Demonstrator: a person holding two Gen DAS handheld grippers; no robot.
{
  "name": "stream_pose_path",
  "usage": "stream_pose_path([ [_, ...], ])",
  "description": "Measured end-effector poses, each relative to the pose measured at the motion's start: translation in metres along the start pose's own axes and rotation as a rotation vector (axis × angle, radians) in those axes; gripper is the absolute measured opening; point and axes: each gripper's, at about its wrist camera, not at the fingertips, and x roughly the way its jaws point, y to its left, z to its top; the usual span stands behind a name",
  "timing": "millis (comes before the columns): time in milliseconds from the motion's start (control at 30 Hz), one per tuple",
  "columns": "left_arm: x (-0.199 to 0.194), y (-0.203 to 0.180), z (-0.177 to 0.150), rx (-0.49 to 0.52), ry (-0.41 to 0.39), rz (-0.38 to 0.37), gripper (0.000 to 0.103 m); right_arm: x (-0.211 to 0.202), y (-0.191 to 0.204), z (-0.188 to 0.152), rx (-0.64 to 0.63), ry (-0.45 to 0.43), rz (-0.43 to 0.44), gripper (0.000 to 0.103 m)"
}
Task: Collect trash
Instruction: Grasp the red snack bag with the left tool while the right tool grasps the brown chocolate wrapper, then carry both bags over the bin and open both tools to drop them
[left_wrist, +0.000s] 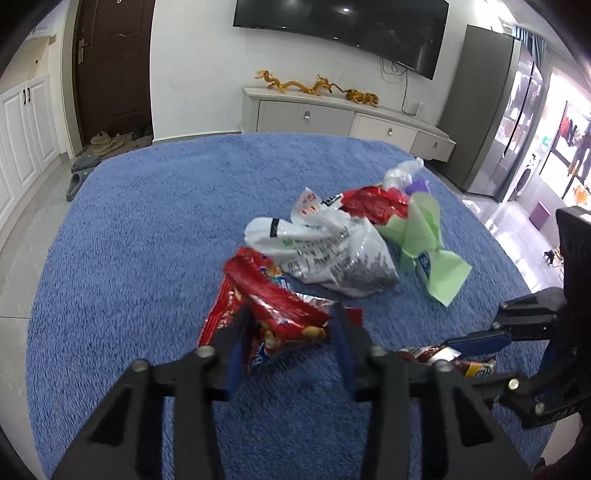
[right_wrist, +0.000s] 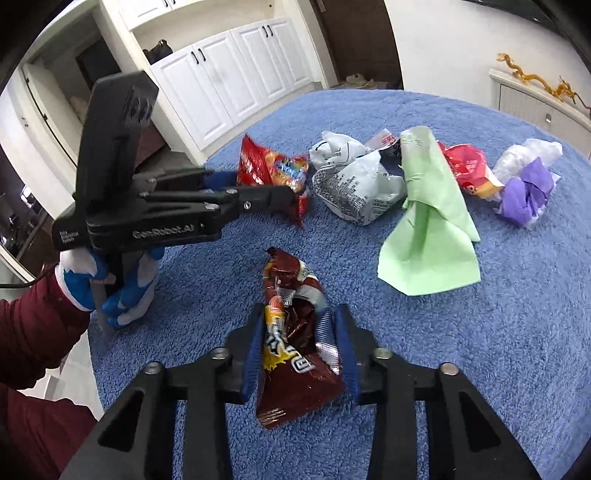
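Observation:
A red snack bag (left_wrist: 275, 306) lies on the blue rug between the fingers of my left gripper (left_wrist: 291, 321), which stand on either side of it and appear to press on it. The bag also shows in the right wrist view (right_wrist: 269, 173), with the left gripper (right_wrist: 291, 192) at it. My right gripper (right_wrist: 301, 325) has its fingers around a brown snack wrapper (right_wrist: 295, 347), touching both sides. The wrapper and the right gripper's fingers (left_wrist: 476, 339) show at the lower right of the left wrist view.
More trash lies beyond on the blue rug (left_wrist: 147, 240): a white printed plastic bag (left_wrist: 332, 251), a green paper sheet (right_wrist: 432, 229), a red wrapper (right_wrist: 469, 166), purple paper (right_wrist: 524, 195) and clear plastic (right_wrist: 532, 151). A TV cabinet (left_wrist: 332, 114) stands behind.

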Motion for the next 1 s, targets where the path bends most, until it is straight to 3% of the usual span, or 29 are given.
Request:
stream_pose_path([
  [133, -0.012, -0.004, -0.003, -0.015, -0.015, -0.02, 0.027, -0.016, 0.002, -0.008, -0.008, -0.036, -0.009, 0.028],
  [533, -0.07, -0.059, -0.008, 0.086, -0.128, -0.065, 0.026, -0.103, -0.01, -0.028, 0.056, -0.242, -0.13, 0.026],
  [800, -0.083, -0.116, 0.025, 0.167, -0.191, -0.193, 0.026, -0.179, -0.045, -0.06, 0.176, -0.385, -0.293, 0.026],
  [1000, -0.058, -0.187, 0.05, 0.274, -0.163, -0.293, 0.026, -0.239, -0.084, -0.09, 0.287, -0.478, -0.426, 0.026],
])
